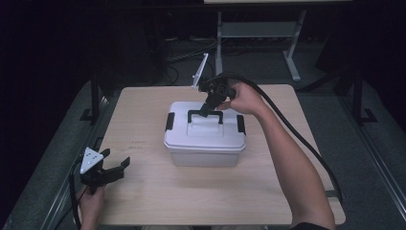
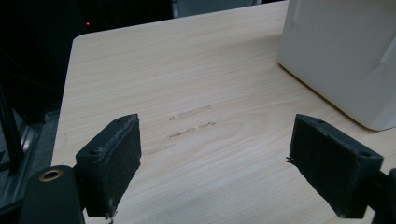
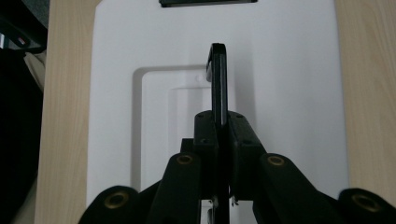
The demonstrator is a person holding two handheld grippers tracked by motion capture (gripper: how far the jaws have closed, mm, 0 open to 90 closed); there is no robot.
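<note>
A: Right tool (image 1: 207,111) clamped on the handle (image 1: 206,115) of the box (image 1: 205,136), mid-table (image 1: 143,191). Lift now?

B: Straight up, slowly; grip sits off the handle's centre, so expect tilt. Worth checking the side latches (image 1: 169,121) first.

A: And the left tool (image 1: 115,168)?

B: Wide, holding nothing, low near the front left corner. Ready to steady the box wall (image 2: 345,56) if swinging starts.
</note>
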